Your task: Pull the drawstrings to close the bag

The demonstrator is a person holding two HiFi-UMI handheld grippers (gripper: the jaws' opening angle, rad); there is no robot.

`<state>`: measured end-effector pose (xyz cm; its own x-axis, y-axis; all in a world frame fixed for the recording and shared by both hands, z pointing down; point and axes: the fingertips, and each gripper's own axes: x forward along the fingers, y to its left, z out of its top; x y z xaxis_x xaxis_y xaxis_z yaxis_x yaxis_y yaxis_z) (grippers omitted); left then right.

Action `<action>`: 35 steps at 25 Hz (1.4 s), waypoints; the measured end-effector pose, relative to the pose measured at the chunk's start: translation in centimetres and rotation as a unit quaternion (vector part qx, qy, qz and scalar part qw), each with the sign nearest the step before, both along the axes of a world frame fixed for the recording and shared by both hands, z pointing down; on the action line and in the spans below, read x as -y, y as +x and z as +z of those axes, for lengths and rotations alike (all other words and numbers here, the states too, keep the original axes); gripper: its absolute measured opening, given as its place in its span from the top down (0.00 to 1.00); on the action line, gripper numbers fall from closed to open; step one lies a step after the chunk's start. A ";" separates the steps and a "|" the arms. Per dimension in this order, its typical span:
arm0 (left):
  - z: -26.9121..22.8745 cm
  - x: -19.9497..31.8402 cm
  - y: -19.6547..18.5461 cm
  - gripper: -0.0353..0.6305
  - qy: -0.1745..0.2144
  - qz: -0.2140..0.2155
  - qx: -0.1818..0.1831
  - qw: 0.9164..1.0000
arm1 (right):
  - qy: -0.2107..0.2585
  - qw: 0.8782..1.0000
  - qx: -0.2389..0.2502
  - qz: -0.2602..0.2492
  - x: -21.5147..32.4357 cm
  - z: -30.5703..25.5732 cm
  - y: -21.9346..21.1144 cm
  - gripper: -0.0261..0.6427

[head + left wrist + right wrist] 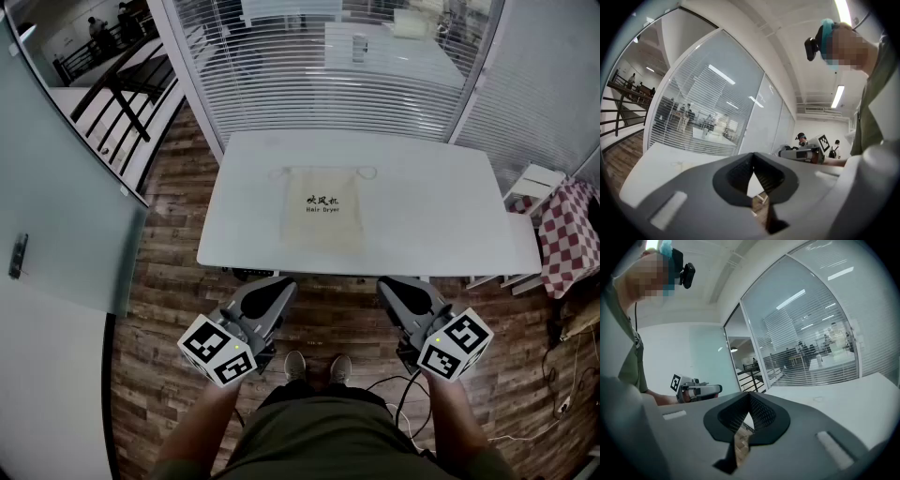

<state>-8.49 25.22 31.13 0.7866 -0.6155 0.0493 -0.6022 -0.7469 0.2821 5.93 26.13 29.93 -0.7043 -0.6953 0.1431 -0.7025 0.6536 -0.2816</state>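
Head view: white table [441, 225], checkered cloth [567, 234] beside its right end; cream bag [323, 208] flat on the table, long axis pointing away from the person, drawstring mouth probably at the far end; left gripper view: left gripper [752, 169] jaws together, empty; right gripper view: right gripper [749, 403] same.

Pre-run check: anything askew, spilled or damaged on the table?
Nothing stands out. The bag lies flat and roughly square on the white table, its drawstrings loose at the far edge.
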 end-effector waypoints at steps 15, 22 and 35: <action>1.2 0.7 0.9 0.94 -0.012 -0.023 0.006 1.000 | -0.023 1.000 0.016 -0.008 1.4 1.4 1.8 0.95; 1.7 0.2 3.4 0.94 -0.013 -0.035 0.013 0.999 | -0.038 0.999 0.017 -0.011 1.4 2.7 5.0 0.95; 2.2 0.3 5.0 0.94 -0.018 -0.053 0.026 0.998 | -0.038 0.999 0.034 0.000 2.2 3.0 8.5 0.95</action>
